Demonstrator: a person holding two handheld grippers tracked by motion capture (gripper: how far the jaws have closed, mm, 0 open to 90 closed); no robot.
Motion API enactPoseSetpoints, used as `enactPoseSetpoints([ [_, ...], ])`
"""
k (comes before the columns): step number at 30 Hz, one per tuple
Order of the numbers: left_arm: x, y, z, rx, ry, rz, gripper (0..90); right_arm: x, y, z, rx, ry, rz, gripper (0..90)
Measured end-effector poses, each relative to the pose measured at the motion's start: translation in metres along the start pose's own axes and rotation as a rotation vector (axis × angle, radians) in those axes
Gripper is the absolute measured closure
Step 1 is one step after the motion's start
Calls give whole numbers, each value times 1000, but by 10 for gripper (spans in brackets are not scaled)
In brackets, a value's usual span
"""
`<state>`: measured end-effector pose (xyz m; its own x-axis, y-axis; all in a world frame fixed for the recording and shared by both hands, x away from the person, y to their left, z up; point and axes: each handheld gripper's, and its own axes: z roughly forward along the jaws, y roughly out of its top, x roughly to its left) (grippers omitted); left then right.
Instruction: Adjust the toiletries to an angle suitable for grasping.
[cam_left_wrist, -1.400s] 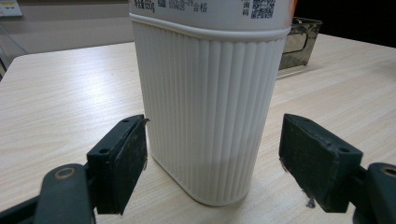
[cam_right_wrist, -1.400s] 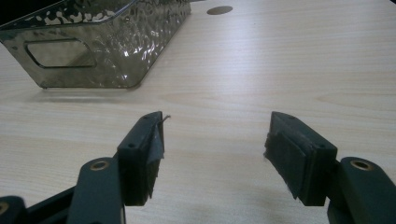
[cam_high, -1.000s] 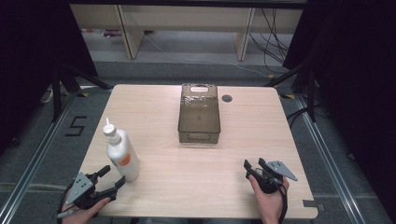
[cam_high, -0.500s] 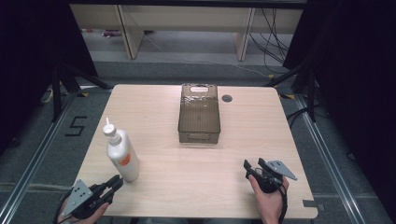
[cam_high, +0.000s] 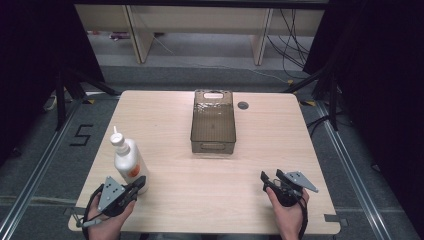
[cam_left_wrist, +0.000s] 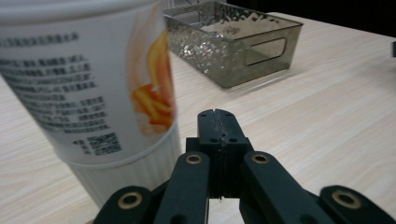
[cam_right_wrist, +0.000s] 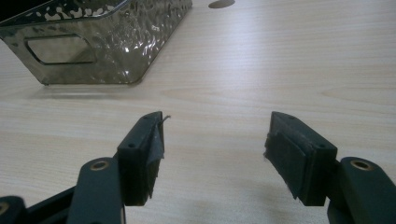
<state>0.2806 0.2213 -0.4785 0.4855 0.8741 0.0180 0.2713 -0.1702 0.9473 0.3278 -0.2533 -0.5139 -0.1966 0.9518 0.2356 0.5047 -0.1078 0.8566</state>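
A white squeeze bottle (cam_high: 127, 162) with an orange label stands upright at the table's front left. My left gripper (cam_high: 141, 181) sits just right of its base, tips level with it. In the left gripper view the bottle (cam_left_wrist: 93, 84) looms close on the left, beside my left gripper (cam_left_wrist: 217, 116). Its jaws have just been closing and now meet with nothing between them. My right gripper (cam_high: 263, 178) rests open near the front right edge. Nothing lies between the spread jaws of the right gripper (cam_right_wrist: 217, 140), just bare wood.
A smoky transparent basket (cam_high: 213, 145) stands at the table's middle back, empty as far as I can see; its handle wall (cam_right_wrist: 107, 51) faces me. A small dark grommet hole (cam_high: 243, 105) sits to its right. Floor and shelving legs lie beyond the table.
The left gripper's jaws went from wide open to shut. That hand moved rightward and slightly up, coming in next to the bottle's base. The right gripper stayed put.
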Motion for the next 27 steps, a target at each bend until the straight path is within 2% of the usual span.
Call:
enactPoseSetpoints([
  [2,0,-1,2,14,13,2,899,-5,1,1,-12,-12,-74,374],
  [9,-1,-2,6,31,14,11,900,-4,1,2,-5,2,-43,373],
  [12,-1,-1,6,36,16,17,900,-5,1,1,-13,-3,-69,372],
  [15,-1,-2,6,34,18,13,900,-4,1,1,-4,-3,-57,372],
  [16,0,-2,6,28,15,8,900,-3,1,2,-4,8,-37,372],
  [17,0,-2,5,34,23,9,900,-3,0,2,-5,-4,-48,372],
  [21,2,-3,3,30,33,-4,900,-3,1,2,-1,-3,-43,372],
  [27,12,-6,-5,33,69,-25,900,-3,1,2,-3,-3,-43,371],
])
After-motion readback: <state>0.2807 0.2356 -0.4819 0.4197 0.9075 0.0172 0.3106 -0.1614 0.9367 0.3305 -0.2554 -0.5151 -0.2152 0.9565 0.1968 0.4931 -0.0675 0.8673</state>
